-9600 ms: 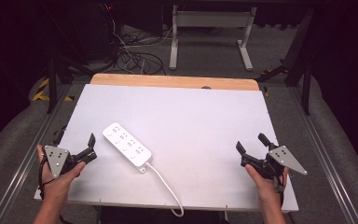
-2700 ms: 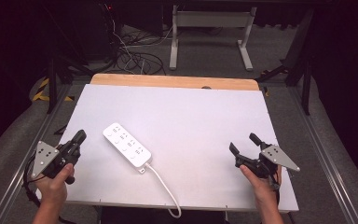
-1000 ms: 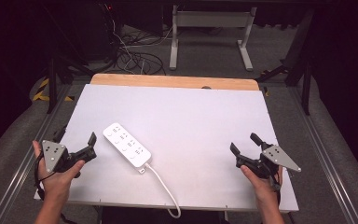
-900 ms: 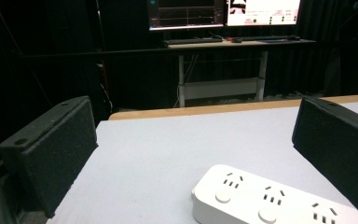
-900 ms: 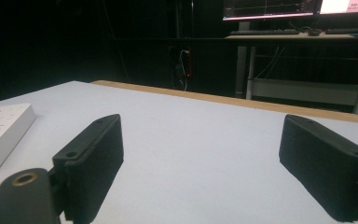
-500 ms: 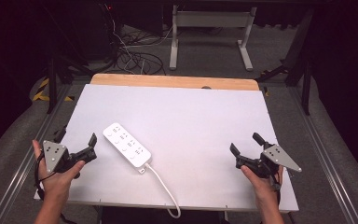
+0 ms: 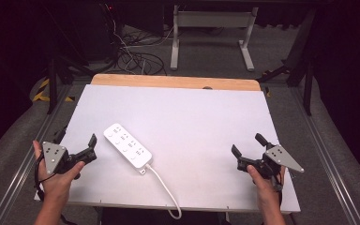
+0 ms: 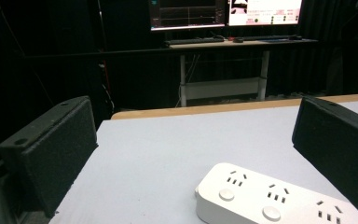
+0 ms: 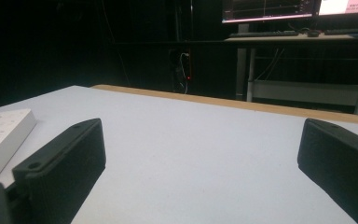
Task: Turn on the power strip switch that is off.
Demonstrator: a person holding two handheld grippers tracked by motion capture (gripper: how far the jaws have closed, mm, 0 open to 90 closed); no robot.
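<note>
The power strip [image 7: 128, 151] lies flat on the desk [image 7: 206, 117], left of centre, at about 2 o'clock from the left claw [image 7: 77, 147] and just beside it. Its cord [image 7: 165, 190] trails toward 5 o'clock off the near edge. Both claws are released and empty, the right claw [image 7: 247, 146] well apart at the desk's 4 o'clock. The strip looks rigid, light and smooth, likely slippery plastic; gripping across its narrow width at mid-body should hold best, though the cord may drag.
</note>
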